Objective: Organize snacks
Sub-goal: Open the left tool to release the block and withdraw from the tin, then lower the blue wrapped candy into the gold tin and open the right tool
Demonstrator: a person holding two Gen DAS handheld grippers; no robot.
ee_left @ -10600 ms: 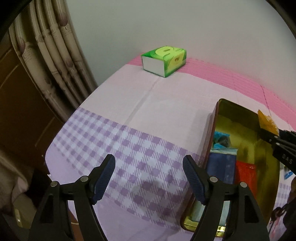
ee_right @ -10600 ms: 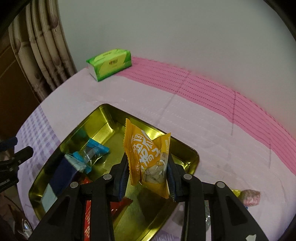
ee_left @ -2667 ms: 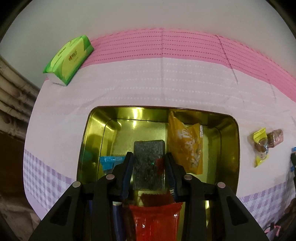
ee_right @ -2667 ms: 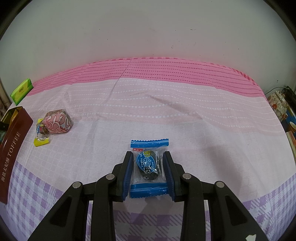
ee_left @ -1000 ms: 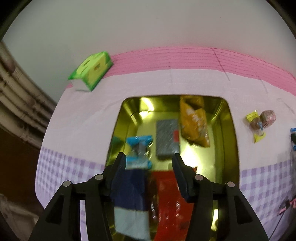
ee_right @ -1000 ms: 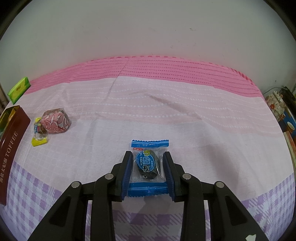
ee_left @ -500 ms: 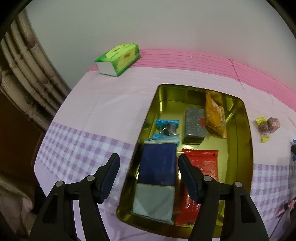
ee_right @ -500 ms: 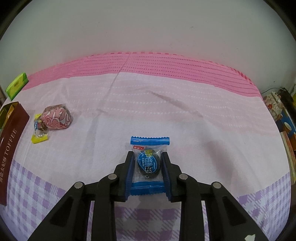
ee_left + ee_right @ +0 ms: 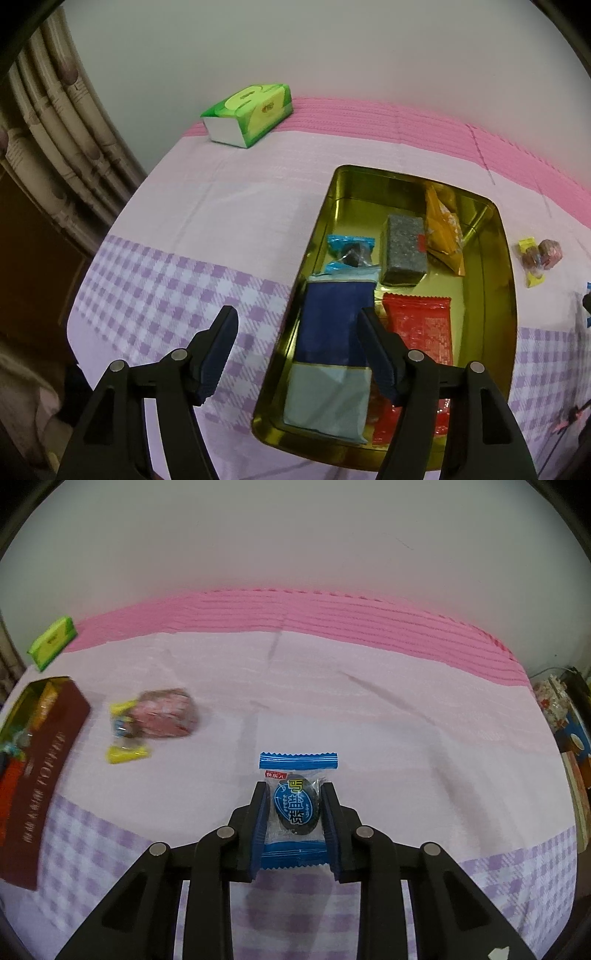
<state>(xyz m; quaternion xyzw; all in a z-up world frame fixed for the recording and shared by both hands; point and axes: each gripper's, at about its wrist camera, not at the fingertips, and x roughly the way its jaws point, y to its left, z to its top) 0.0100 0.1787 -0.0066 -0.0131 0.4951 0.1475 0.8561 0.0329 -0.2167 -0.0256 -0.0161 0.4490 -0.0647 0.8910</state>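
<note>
A gold tin tray (image 9: 496,291) lies on the tablecloth and holds a blue-and-grey pack (image 9: 334,343), a red pack (image 9: 419,328), a grey block (image 9: 402,249), an orange packet (image 9: 445,232) and a blue-wrapped candy (image 9: 349,253). My left gripper (image 9: 297,332) is open and empty above the tray's near left corner. My right gripper (image 9: 293,806) is shut on a blue-wrapped candy (image 9: 297,801), lifted a little off the cloth. A pink-wrapped snack (image 9: 166,714) and a yellow candy (image 9: 127,753) lie to its left, also in the left wrist view (image 9: 541,256). The tray's brown side (image 9: 38,771) shows at far left.
A green tissue box (image 9: 249,110) sits at the table's far left corner, also in the right wrist view (image 9: 51,640). A curtain (image 9: 55,147) hangs left of the table. Clutter (image 9: 565,716) stands past the table's right edge.
My left gripper has pulled back and to the left from the tray and opened wider. My right gripper has lifted the blue candy and shifted left.
</note>
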